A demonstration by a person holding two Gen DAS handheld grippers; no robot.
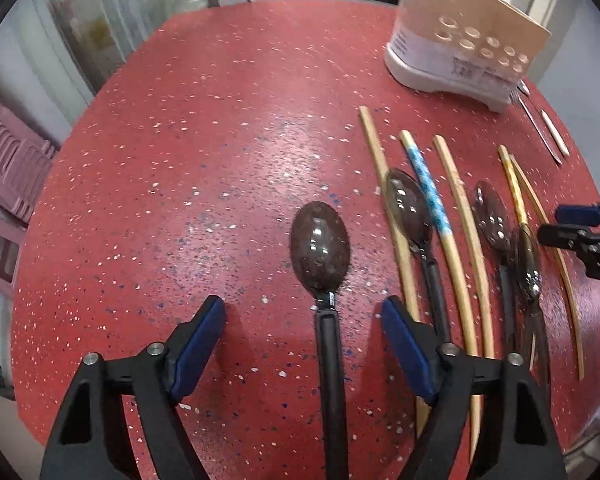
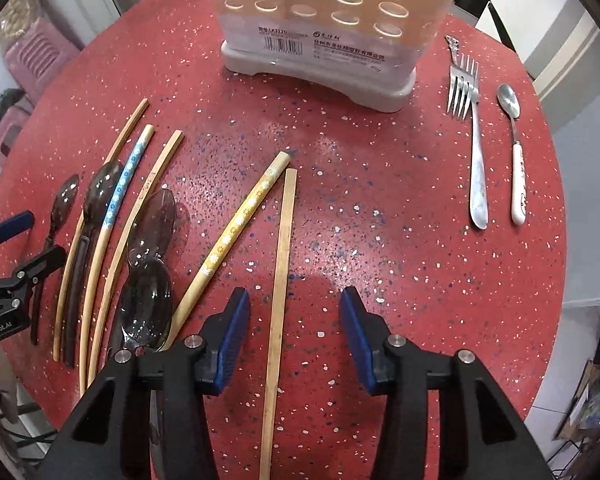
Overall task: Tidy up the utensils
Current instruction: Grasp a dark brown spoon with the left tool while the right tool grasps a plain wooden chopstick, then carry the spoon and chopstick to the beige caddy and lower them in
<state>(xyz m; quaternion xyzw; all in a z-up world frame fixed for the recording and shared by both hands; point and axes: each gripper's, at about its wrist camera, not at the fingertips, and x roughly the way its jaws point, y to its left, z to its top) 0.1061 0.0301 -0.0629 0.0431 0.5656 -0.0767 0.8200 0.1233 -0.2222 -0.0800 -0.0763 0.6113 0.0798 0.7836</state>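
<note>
My left gripper (image 1: pixel 302 308) stands open over the red speckled table (image 1: pixel 180 160), its fingers on either side of the black handle of a dark translucent spoon (image 1: pixel 320 246), apart from it. To its right lie other dark spoons (image 1: pixel 408 208) among several chopsticks (image 1: pixel 456 232). My right gripper (image 2: pixel 295 296) is open too. A plain wooden chopstick (image 2: pixel 282 264) runs between its pads, nearer the left one, untouched. A yellow flowered chopstick (image 2: pixel 236 228) lies just left of it. The beige utensil holder (image 2: pixel 324 40) with round holes stands at the back.
A metal fork (image 2: pixel 474 152) and a white-handled spoon (image 2: pixel 514 148) lie at the right of the holder. The table's round edge (image 2: pixel 556 240) curves close on the right. Pink plastic stools (image 1: pixel 12 168) stand beyond the left edge. The left gripper's blue pad (image 2: pixel 16 224) shows at the far left.
</note>
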